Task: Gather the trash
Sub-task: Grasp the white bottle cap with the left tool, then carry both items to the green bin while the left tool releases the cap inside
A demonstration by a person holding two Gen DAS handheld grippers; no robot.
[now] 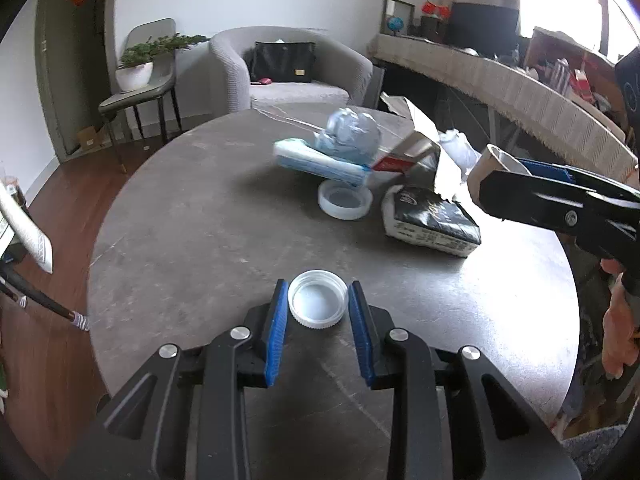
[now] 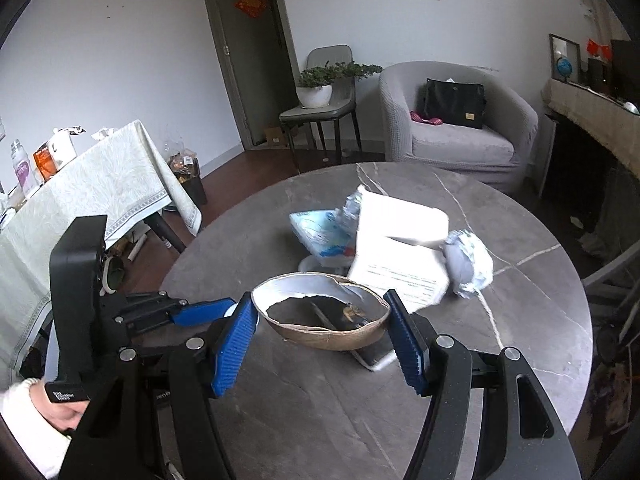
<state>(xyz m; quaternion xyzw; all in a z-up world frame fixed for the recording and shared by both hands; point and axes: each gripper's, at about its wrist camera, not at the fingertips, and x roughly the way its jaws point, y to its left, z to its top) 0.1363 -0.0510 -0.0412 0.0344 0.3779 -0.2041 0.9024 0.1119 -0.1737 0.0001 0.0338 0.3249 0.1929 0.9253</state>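
Progress: early to middle, judged from what lies on the round grey surface. No bin or bag for the trash shows in either view, so nothing can be counted as collected.

Left tool: jaws narrowed around the white screw cap, which lies open side up at the near edge. Pads sit against its ribbed rim or just off it; I read this as a grip being taken, cap not yet lifted.

Right tool: half open, clamped on a squashed brown paper cup, held clear above the surface at near right.

Left to gather, far centre of the surface:
- crumpled pale plastic wad: 1
- blue-and-white tissue pack: 1
- round clear lid: 1
- torn white carton with red print: 1
- black-and-white packet: 1

Total in hand: 2. Loose: 5, as far as visible; the pile overlaps, so more may be hidden.
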